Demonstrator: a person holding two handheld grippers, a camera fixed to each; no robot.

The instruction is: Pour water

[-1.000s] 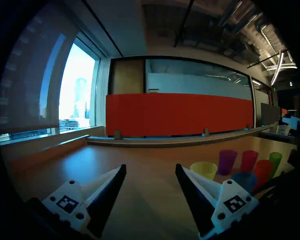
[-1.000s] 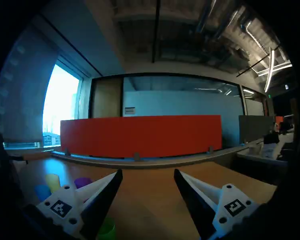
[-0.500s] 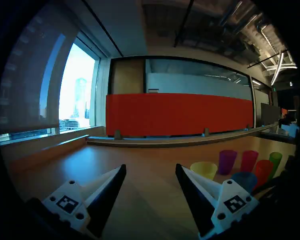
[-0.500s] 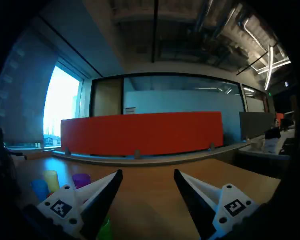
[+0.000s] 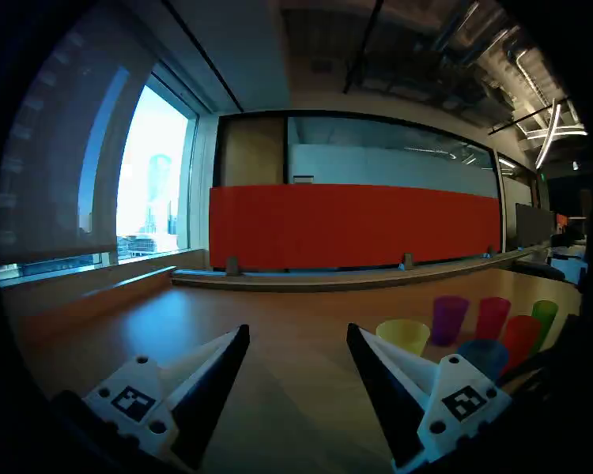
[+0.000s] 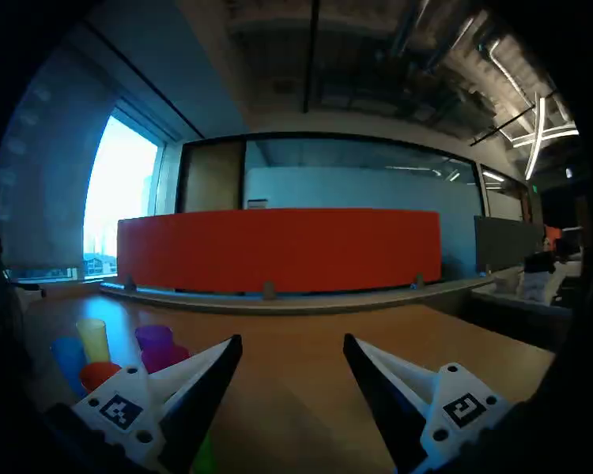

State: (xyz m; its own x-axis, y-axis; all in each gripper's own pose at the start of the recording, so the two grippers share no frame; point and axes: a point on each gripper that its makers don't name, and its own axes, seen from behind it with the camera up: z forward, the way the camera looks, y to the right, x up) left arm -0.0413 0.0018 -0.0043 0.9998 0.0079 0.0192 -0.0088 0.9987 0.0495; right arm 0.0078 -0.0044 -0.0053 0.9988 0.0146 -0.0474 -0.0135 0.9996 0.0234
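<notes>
Six small cups in yellow, purple, pink, orange, green and blue are clustered on the wooden table, right of the left gripper. It and the right gripper are held spread and empty.

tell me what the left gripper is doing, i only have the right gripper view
observer: The left gripper is open, with nothing between its fingers and bare table under the gap.
operator: what's near it
observer: The cups stand in a group on the right side of the left gripper view. The yellow cup shows just past the finger on that side.
operator: is there a whole green one, i just get a green sliver low in my view
observer: Yes, a green cup stands upright at the far right of the group, next to the orange cup.
</notes>
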